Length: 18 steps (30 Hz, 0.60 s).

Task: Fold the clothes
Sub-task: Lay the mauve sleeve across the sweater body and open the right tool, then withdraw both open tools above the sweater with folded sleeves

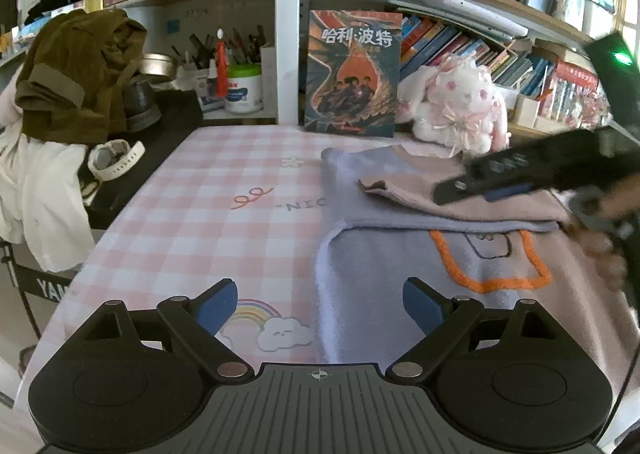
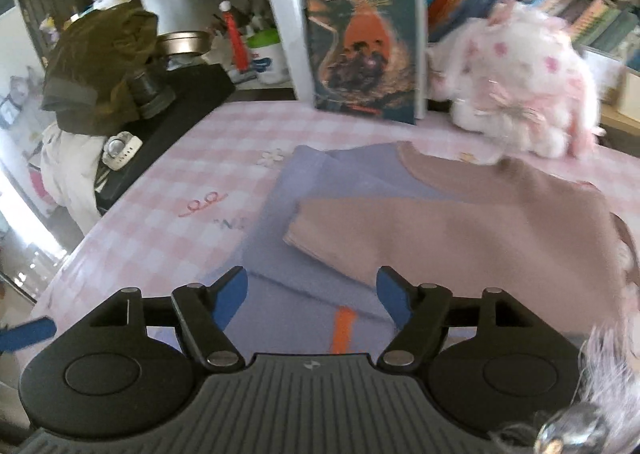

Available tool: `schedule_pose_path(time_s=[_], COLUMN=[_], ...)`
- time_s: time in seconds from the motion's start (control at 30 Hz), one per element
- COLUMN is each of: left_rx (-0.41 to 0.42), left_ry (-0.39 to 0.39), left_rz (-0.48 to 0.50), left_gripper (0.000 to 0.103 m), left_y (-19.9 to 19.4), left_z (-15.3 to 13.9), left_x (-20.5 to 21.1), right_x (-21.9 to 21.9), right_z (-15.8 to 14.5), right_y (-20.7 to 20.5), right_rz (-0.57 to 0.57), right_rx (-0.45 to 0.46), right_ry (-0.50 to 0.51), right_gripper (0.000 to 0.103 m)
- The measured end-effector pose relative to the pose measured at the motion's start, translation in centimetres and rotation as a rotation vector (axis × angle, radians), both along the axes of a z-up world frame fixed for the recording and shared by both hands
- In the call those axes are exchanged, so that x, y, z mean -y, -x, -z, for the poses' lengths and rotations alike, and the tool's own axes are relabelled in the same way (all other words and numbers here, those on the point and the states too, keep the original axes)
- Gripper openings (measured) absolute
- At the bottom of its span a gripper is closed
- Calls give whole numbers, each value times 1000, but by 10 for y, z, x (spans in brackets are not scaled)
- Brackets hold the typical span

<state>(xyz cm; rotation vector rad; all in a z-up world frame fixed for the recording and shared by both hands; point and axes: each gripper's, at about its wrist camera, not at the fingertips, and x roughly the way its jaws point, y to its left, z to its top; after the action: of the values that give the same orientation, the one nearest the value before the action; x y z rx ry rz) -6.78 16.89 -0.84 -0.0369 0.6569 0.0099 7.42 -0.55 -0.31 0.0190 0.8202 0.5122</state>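
Pink-checked cloth covers the counter (image 1: 180,214), and nearest the camera the left hand-held gripper (image 1: 318,304) hangs with its blue pads wide apart, nothing between them, over the near edge of a lilac sweater (image 1: 380,274) with an orange outline. Its pinkish-brown sleeve (image 2: 460,222) lies folded across the body (no earlier picture shows how). Above it the right hand-held gripper (image 2: 312,300) stands with jaws apart, empty. Against the far edge a book (image 1: 354,72) stands upright beside a plush bunny (image 1: 460,102).
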Motion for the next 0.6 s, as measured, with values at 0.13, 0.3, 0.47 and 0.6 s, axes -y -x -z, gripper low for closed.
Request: schedule_pose_path(time_s=[0.13, 0.3, 0.47, 0.6], left_rx=[3, -10, -33, -49], left_ry=[-1, -8, 7, 16], left_rz=[33, 80, 109, 126], left_gripper=[92, 92, 92, 92], left_y=[1, 5, 9, 13], left_z=[0, 3, 6, 7], left_x=[9, 18, 29, 44], right_x=[28, 66, 100, 123], right_z=[-4, 0, 11, 17], right_y=[29, 73, 115, 142], right_rz=[57, 124, 213, 280], right_rx=[14, 52, 28, -2], right_ry=[23, 110, 157, 147], right_gripper=[70, 72, 72, 72])
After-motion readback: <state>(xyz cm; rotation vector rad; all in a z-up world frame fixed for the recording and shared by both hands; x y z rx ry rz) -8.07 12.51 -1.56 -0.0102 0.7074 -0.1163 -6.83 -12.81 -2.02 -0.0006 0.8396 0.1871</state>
